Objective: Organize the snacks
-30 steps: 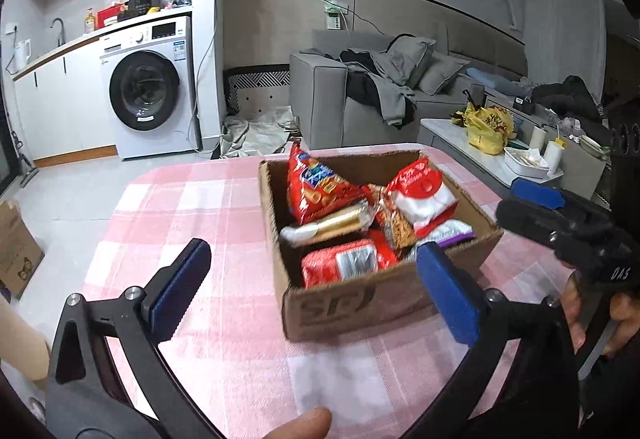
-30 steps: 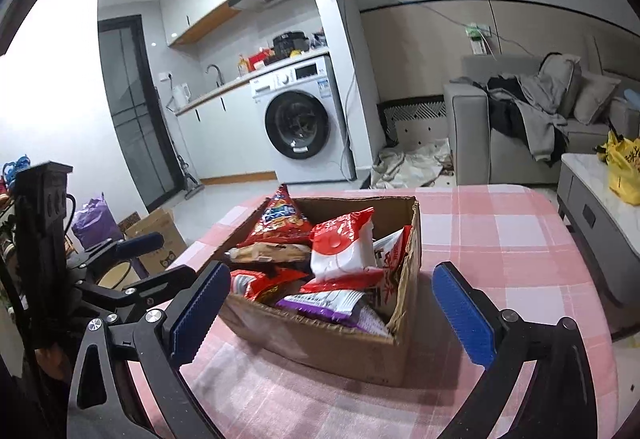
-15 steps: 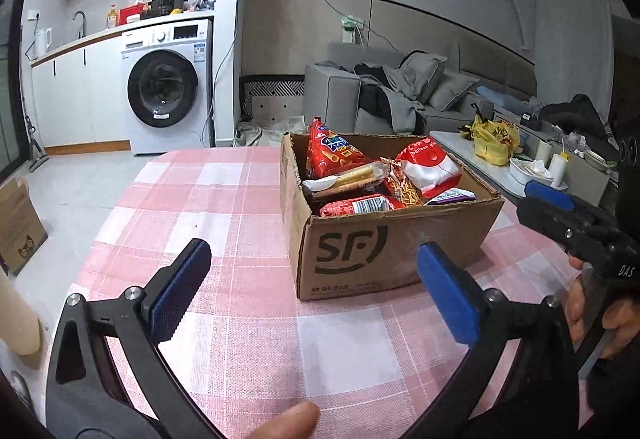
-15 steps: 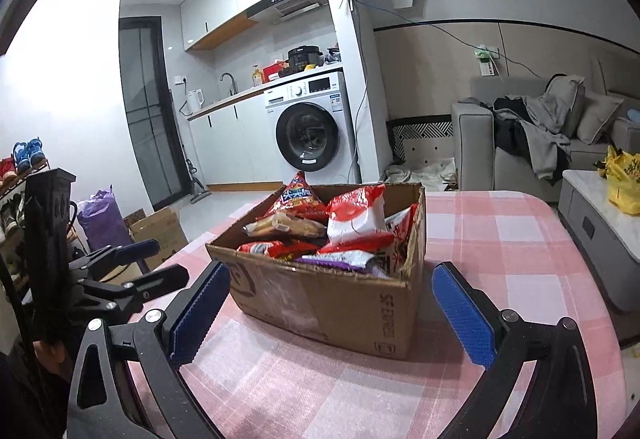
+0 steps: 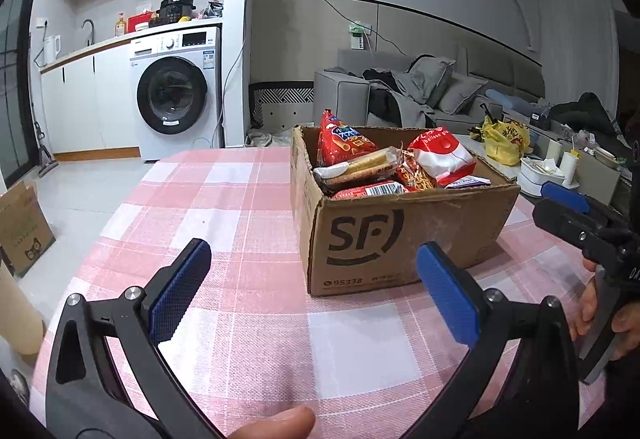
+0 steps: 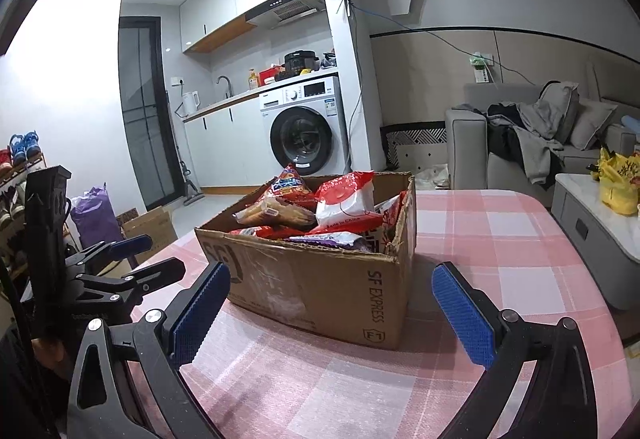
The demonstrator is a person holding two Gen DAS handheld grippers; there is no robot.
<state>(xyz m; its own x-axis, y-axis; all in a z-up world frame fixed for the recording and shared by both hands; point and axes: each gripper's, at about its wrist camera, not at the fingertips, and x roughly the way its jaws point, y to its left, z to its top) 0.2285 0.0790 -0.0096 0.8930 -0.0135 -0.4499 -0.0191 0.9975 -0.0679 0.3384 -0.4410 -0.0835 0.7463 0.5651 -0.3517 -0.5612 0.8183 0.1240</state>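
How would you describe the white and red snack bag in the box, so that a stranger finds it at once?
On the pink checked tablecloth stands an open cardboard box full of snacks. Look at its far right part: the puffy bag there is mostly white with a red top. The packs beside it are nearly all red, or a clear wrapper of biscuits.

Cool, even indoor light in both fisheye views, sharp at the centre and strongly bent at the rims.

In the right wrist view a ceiling light burns out to pure white at the top left and washes the white wall beside it [image 6: 76,51]. The brown corrugated cardboard box [image 6: 320,291] throws only a soft, short shadow onto the pink-and-white checked tablecloth [image 6: 500,259]. Both views have black vignetted corners, and straight lines such as the white square pillar [image 5: 238,39] bow outward. The blue ribbed finger pads [image 5: 180,291] nearest the lens stay crisp; no motion blur shows.
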